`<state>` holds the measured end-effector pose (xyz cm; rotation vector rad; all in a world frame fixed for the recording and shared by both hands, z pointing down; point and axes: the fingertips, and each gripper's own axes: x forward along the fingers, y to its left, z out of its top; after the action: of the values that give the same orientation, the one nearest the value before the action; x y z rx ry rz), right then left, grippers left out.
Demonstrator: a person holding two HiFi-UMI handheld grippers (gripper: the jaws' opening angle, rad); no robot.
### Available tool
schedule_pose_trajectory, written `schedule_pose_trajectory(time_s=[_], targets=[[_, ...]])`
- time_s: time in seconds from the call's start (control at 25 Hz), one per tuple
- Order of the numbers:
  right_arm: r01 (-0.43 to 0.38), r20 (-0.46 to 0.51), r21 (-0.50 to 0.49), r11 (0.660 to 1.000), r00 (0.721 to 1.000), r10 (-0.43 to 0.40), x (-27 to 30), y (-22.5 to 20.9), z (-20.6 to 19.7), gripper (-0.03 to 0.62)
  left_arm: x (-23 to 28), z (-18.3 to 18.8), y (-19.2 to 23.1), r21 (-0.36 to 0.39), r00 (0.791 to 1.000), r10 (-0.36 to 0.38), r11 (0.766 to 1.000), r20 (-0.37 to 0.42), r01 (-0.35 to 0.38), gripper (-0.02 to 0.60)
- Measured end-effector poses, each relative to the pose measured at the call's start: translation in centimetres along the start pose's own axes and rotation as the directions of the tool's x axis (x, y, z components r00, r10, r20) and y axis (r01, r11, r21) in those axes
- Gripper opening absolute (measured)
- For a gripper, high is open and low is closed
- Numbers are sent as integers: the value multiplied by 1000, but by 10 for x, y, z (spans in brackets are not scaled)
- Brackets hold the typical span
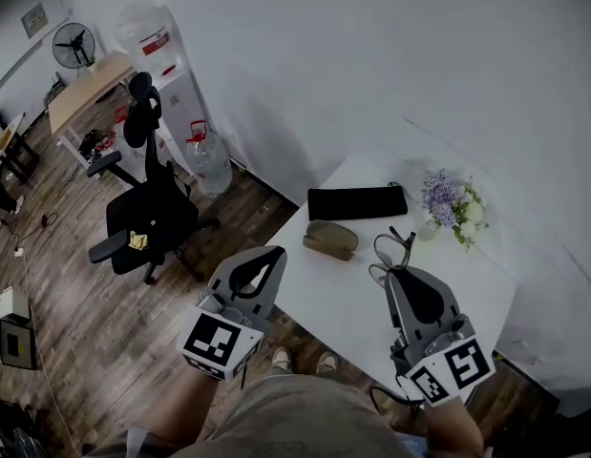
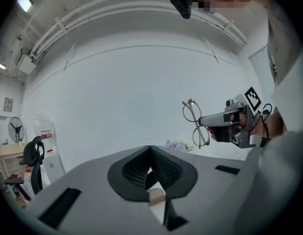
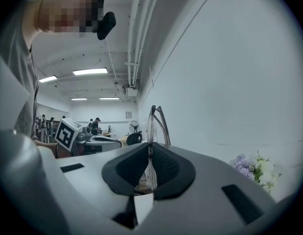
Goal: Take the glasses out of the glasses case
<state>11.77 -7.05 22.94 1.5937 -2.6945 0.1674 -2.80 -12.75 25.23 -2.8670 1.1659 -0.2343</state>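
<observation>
One glasses (image 1: 391,252), one brown case (image 1: 330,239), one black pouch (image 1: 357,202), one flower bunch (image 1: 452,201). Right tongs (image 1: 400,273) are clamped on the glasses, up over the table (image 1: 343,303), right of the case. Left tongs (image 1: 264,260) are pressed together, empty.

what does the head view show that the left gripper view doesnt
Only the head view: the glasses case and a black pouch lying on the white table, plus a water jug on the floor. Only the left gripper view: ceiling pipes and a ceiling light. Both: the left gripper, jaws together and empty, the right gripper clamped on the glasses, the flowers and the office chair.
</observation>
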Motion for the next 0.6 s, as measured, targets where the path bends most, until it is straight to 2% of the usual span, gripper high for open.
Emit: schedule_pose_trajectory(time_s=[0.24,0.6], targets=[[-2,-29,1,1000,1000,2,0,-4,-10,48,4,-13,-3,-5,999,-4,1000,-35,4,14],[33,-41,-35,999,999,-34,3,-18,-10,48,10,-10,2,1,999,-6,1000,-32,7,14]])
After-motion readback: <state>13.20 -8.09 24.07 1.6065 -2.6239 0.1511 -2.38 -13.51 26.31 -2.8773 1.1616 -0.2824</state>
